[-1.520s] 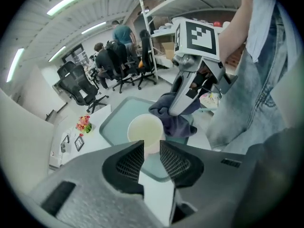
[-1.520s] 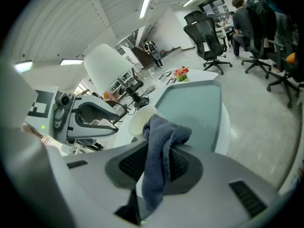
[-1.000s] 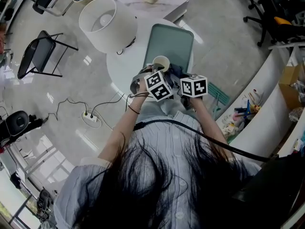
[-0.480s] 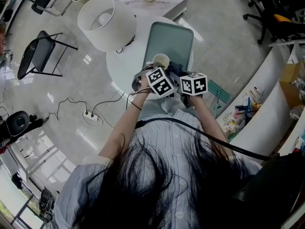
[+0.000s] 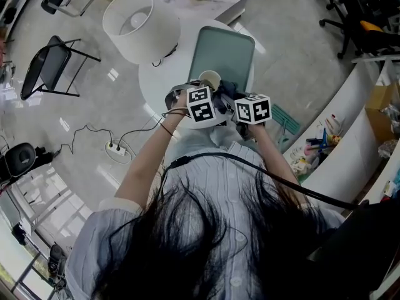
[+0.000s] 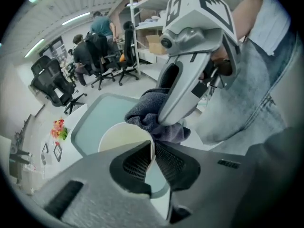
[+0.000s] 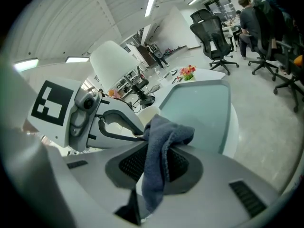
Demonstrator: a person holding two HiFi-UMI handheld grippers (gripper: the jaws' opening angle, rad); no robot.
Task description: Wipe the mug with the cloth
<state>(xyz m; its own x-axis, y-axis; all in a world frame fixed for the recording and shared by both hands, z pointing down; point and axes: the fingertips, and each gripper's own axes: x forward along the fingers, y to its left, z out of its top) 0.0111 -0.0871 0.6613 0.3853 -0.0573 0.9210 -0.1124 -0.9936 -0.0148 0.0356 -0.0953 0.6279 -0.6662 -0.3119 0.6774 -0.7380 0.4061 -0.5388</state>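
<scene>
Grey cloth (image 7: 166, 132): clamped between the pads of the right claw (image 7: 159, 151). One end is bunched above the pads and the other hangs down below them.
Cloth against mug: in the left gripper view the bunched end lies on the rim of the mug (image 6: 121, 139), on the side nearest the person.
Mug: cream, mouth up and empty inside. In the head view it sits over the near edge of the tray (image 5: 225, 52). I cannot tell whether it stands on the tray or is lifted off it.
Left claw (image 6: 152, 151): closed on the mug's thin wall, one pad inside the rim and one outside.
Right claw: closed on the cloth, just beside the left claw. Its finger reaches down to the mug's rim.
Claws in the head view: the two marker cubes sit side by side, close in front of the person's body.
Tray: pale teal with rounded corners, lying on the round white surface (image 5: 159, 83).
Lamp shade (image 5: 140, 25): white, on the left part of the surface, near the tray.
Floor: pale and glossy, with a power strip (image 5: 116, 149) and its cable to the left of the surface, and a black folding chair (image 5: 44, 67) farther left.
</scene>
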